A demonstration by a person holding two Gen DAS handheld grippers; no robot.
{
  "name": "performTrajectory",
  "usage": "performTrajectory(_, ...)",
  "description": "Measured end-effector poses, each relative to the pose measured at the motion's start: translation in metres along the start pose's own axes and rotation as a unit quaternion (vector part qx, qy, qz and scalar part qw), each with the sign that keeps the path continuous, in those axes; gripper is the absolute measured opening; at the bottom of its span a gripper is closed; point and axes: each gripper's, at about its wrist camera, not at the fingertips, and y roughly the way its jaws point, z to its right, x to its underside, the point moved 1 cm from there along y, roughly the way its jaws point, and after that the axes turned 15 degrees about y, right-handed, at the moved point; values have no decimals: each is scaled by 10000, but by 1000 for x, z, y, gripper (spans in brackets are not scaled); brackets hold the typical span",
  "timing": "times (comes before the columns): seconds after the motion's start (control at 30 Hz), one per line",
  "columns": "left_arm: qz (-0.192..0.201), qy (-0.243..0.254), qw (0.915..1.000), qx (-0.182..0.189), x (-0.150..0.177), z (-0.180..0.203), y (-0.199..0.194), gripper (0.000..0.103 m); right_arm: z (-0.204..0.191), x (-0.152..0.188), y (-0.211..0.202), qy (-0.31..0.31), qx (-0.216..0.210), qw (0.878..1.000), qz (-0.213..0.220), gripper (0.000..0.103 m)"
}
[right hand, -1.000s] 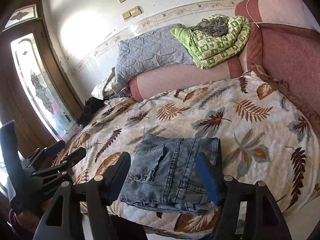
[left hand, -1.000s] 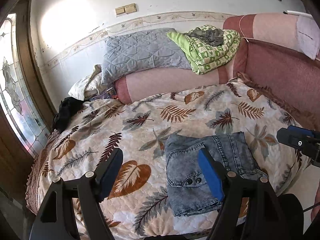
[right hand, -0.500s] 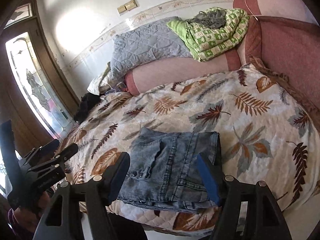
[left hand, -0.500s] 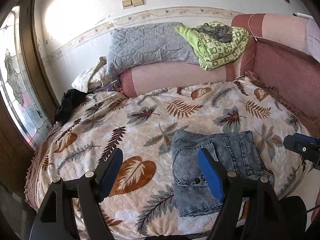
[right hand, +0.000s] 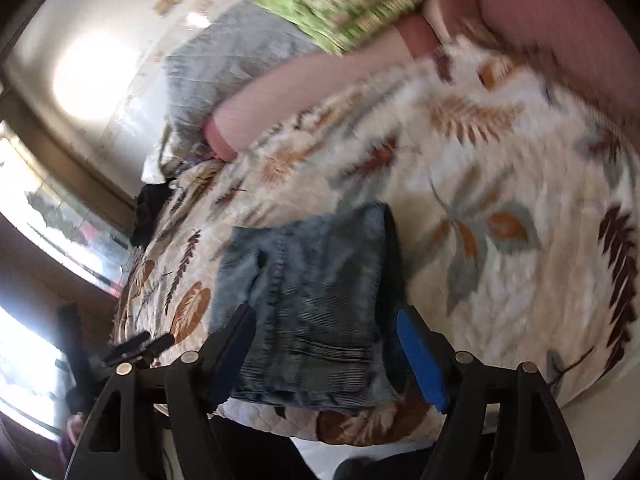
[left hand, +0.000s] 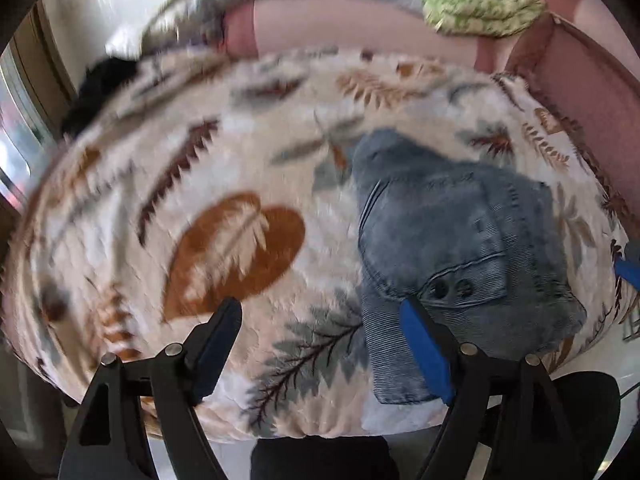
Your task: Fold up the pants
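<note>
Folded blue denim pants [left hand: 452,248] lying as a compact bundle on the leaf-print bedspread [left hand: 240,240], near the front edge of the bed. Left claw [left hand: 320,344] spread wide and holding nothing, hovering above the front of the bedspread, its blue-padded right finger over the near-left part of the denim and its other finger over bare quilt beside a big brown leaf. Right claw [right hand: 326,348] likewise wide open and empty, poised over the near end of the pants [right hand: 308,304], one finger to each side of the bundle; contact with the cloth impossible to judge. Both views smeared with motion blur. Behind the bedspread [right hand: 500,208], a pink bolster [left hand: 340,28] along the back, with a grey quilted pillow [right hand: 224,64] and a green patterned blanket [right hand: 348,4] piled on it. A dark garment [left hand: 100,88] heaped at the far left corner.
</note>
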Motion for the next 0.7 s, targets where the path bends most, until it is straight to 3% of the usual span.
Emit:
performTrajectory(0.1, -233, -205, 9988, 382, -1, -7, 18, 82, 21, -7, 27, 291, -46, 9986, -429, 77)
performTrajectory(0.27, -204, -251, 9956, 881, -17, -9, 32, 82, 46, -19, 72, 590, -97, 9926, -1060, 77)
performTrajectory(0.57, -419, -217, 9882, 1460, -40, 5, 75, 82, 37, -28, 101, 401, -164, 9929, -1106, 89)
performTrajectory(0.7, -247, -278, 9864, 1600, -45, 10, 80, 85, 20, -28, 118, 191, -206, 9917, -1251, 89)
